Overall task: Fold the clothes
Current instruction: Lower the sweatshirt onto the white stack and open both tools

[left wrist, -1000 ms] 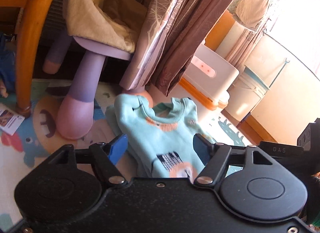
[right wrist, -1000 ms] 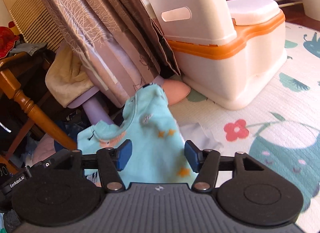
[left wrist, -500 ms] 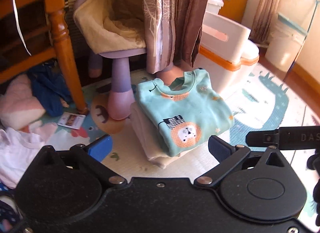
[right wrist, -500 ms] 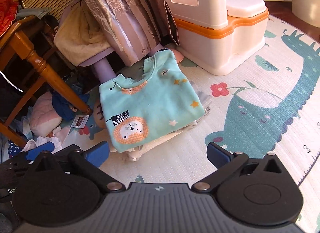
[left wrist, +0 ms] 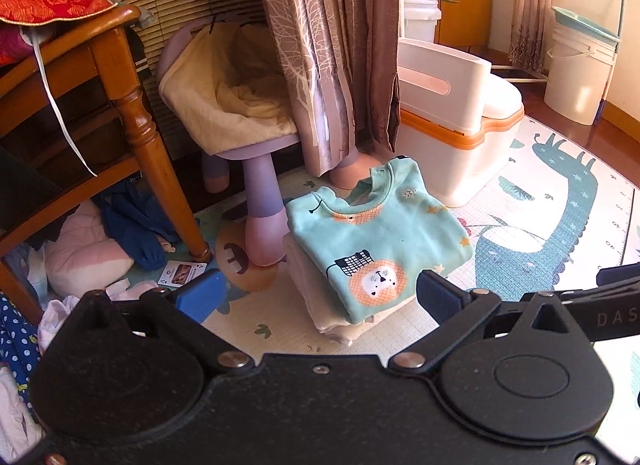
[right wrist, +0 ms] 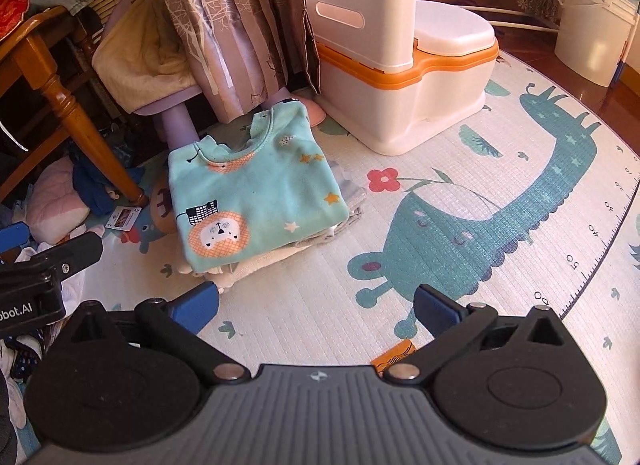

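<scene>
A folded light-blue child's sweatshirt with a lion print [left wrist: 376,241] lies on top of a small stack of folded pale clothes [left wrist: 320,305] on the play mat; it also shows in the right wrist view [right wrist: 248,193]. My left gripper [left wrist: 316,297] is open and empty, raised above and in front of the stack. My right gripper [right wrist: 316,305] is open and empty, over the mat to the right of the stack. Neither touches the clothes.
A purple child's stool [left wrist: 260,169] with a cream cloth, a curtain [left wrist: 332,45] and a white-and-orange potty [right wrist: 404,65] stand behind the stack. A wooden chair leg [left wrist: 156,169] and loose clothes [left wrist: 84,261] are at left. White buckets [left wrist: 580,61] stand far right.
Both grippers have opened wide, let go of the sweatshirt, and pulled back and up. The sweatshirt now rests folded on the stack.
</scene>
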The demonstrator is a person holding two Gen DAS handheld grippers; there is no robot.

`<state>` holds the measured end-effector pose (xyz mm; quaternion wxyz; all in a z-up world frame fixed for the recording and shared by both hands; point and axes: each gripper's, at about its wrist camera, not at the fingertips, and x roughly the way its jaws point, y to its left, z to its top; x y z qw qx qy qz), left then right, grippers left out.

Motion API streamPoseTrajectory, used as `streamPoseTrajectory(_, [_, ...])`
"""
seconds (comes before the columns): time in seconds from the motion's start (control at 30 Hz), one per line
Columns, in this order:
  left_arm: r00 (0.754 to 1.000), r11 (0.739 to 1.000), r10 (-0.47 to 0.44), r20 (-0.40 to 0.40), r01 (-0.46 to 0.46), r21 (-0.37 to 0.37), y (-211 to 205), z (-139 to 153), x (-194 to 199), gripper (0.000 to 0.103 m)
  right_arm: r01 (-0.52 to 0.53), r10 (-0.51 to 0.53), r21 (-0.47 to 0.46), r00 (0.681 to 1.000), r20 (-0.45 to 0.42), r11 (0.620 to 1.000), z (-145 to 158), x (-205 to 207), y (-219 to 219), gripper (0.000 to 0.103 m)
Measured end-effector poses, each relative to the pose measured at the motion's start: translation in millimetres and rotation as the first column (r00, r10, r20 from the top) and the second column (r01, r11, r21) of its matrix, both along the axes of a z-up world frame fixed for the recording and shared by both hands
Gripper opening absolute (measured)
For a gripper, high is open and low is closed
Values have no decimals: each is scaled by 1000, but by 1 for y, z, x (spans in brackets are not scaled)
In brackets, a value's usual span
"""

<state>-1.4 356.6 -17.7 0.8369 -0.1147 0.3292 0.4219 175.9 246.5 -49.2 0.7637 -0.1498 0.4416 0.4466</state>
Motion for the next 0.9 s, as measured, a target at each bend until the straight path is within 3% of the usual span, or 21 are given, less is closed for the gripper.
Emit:
streamPoseTrajectory(0.4, [999, 999, 25, -27, -24, 42, -5, -2, 1, 103, -30, 30, 11, 1000, -6, 999, 1, -2, 3, 103])
streamPoseTrajectory(0.57, [999, 999, 29, -34, -28, 27, -3, -6, 1, 103, -39, 39, 14, 999, 2, 999, 4, -2, 5, 103])
streamPoseTrajectory(0.9, [1000, 999, 28, 0, -28, 36, -5, -6, -3, 102, -50, 50, -5, 999, 8, 999, 2, -5, 8, 103])
